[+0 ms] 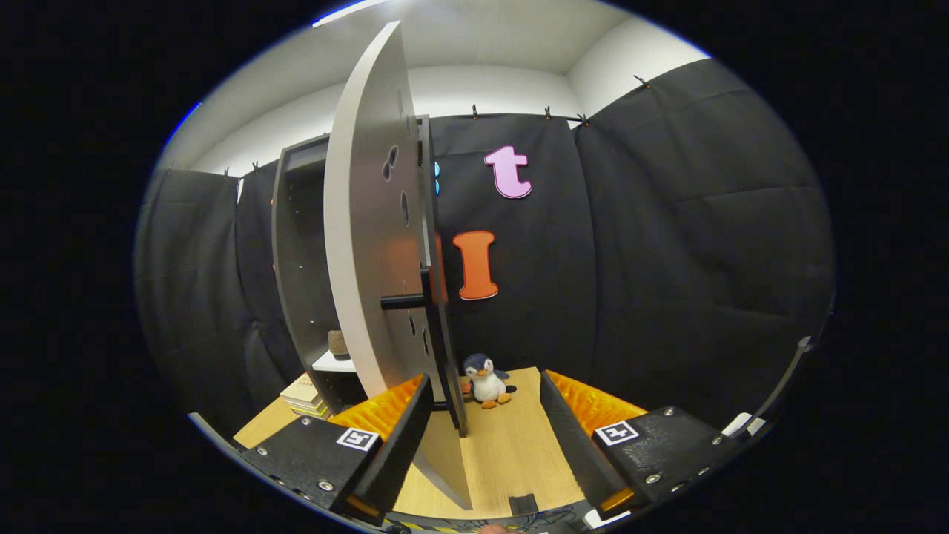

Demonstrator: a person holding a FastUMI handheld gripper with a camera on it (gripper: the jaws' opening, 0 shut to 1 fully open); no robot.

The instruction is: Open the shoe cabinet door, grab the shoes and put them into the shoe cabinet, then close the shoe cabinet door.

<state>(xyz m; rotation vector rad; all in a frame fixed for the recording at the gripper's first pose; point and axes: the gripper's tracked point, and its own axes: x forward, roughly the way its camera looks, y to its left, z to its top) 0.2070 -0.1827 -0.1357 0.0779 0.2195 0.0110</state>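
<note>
— While the door hangs open like that, what can you count, biggest first?

— One shoe cabinet [300, 245], dark-framed, standing at the far left of the wooden floor board [511, 452]; one shoe cabinet door [367, 245], pale and swung out edge-on toward the camera, its lower edge reaching down between the fingers; one dark bar handle [404, 301] sticking out from the door's face about halfway up.

— And the smaller things?

— One stack of books [304, 394] at the board's left edge, just beside the cabinet's foot; one toy penguin [485, 380] at the board's far edge against the black cloth wall, just right of the door; one small brownish object [339, 344] on a pale shelf inside the cabinet; what it is I cannot tell.

— Shoes?

— I cannot make any out; the cabinet's inside is mostly hidden behind the door.

— The gripper?

— One gripper [485, 430], two fingers spread wide apart; nothing is clamped; the door's bottom edge runs close along the inner side of the left finger [397, 437], though whether it touches I cannot tell; the right finger [574, 437] stands clear over bare board.
</note>
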